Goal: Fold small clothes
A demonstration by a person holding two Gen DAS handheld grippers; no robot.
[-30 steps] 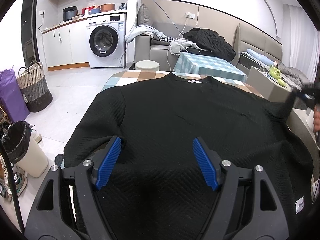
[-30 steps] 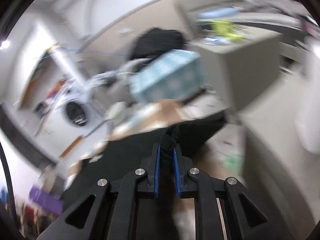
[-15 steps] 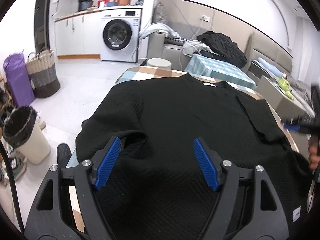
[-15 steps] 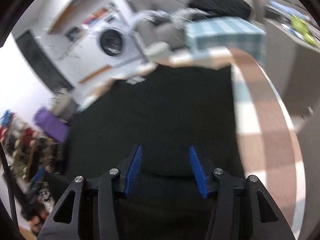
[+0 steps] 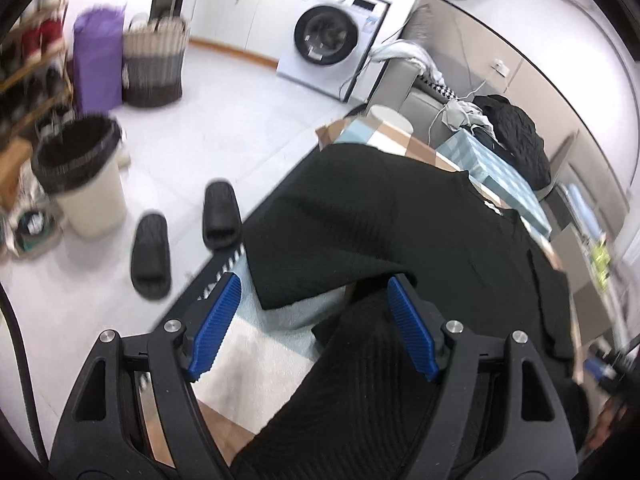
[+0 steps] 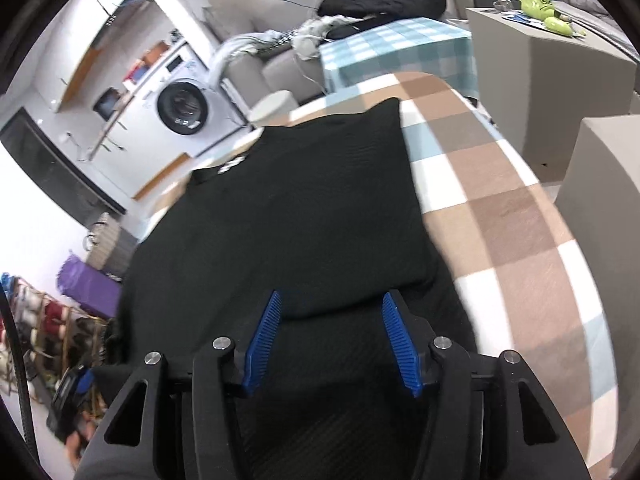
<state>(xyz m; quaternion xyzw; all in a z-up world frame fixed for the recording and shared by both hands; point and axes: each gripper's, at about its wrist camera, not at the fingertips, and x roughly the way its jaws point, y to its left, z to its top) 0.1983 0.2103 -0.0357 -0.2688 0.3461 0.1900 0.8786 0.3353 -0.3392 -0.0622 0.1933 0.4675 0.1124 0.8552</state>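
While both grippers hang over the black sweater (image 5: 420, 216), neither is pinching any of it. Nearest the left wrist camera, the left gripper (image 5: 316, 324) stands with its blue pads wide apart over the garment's left side: the left sleeve (image 5: 320, 248) lies angled across the gap, its cuff edge just ahead of the jaws on the checked tablecloth (image 5: 256, 356), and a dark band of hem or body cloth runs up under the right-hand pad without being squeezed. Seen from the right wrist, the right gripper (image 6: 332, 340) has just been opening; its pads now stand apart above a folded-over flap of the sweater (image 6: 288, 216), with cloth below the gap but none clamped. Taking the sweater as landmark, its long axis runs away from both cameras, hem near, collar label (image 6: 232, 165) at the far end, and its right edge already looks turned in straight along the bare tablecloth (image 6: 520, 216). The left sleeve, by my reading, is the part not yet folded, and the left gripper is much the nearer to it, so the next move probably calls for those jaws to close on the cuff and carry it across toward the garment's middle. Beyond the sweater's far end stand a washing machine (image 5: 332, 40) and a sofa.
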